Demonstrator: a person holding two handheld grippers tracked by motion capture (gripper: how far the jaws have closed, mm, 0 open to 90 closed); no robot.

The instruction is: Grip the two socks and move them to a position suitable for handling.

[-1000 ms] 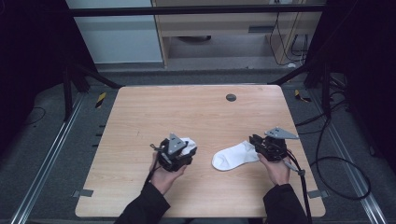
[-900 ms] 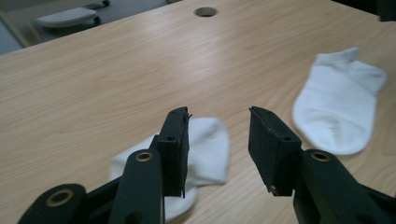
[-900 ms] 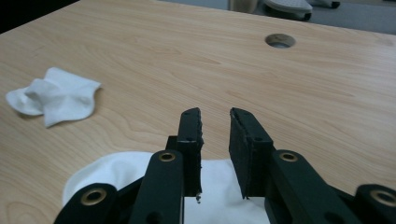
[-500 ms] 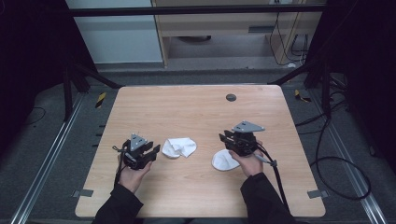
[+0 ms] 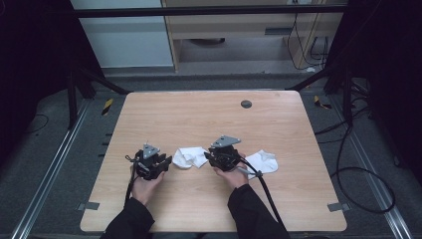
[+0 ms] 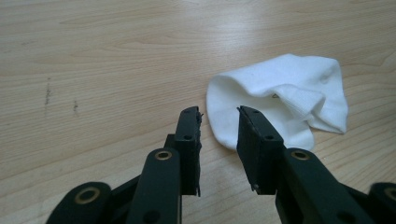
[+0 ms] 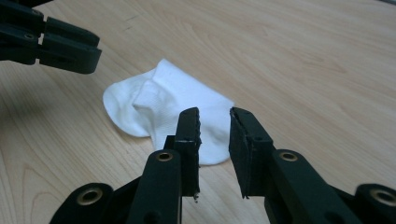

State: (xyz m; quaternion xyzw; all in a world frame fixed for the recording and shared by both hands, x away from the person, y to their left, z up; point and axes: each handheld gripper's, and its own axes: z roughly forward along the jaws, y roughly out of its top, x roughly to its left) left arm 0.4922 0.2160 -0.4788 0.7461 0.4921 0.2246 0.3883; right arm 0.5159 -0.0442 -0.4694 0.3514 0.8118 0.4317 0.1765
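Careful: folded sock (image 5: pixel 190 156) lies between your grippers, second sock (image 5: pixel 263 162) at 3 o'clock. Left gripper (image 6: pixel 218 122) and right gripper (image 7: pixel 215 122) narrowly parted, empty. Pinch one layer and the fold opens.

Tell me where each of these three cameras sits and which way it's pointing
High view: above the person's side, looking forward and down on the table; forearms, left gripper and right gripper enter from below.
Left gripper view: rides the left gripper, looking along its parted jaws at the folded sock.
Right gripper view: rides the right gripper, facing that sock from the opposite side; left gripper upper left.
Shared: the folded sock, in every view.
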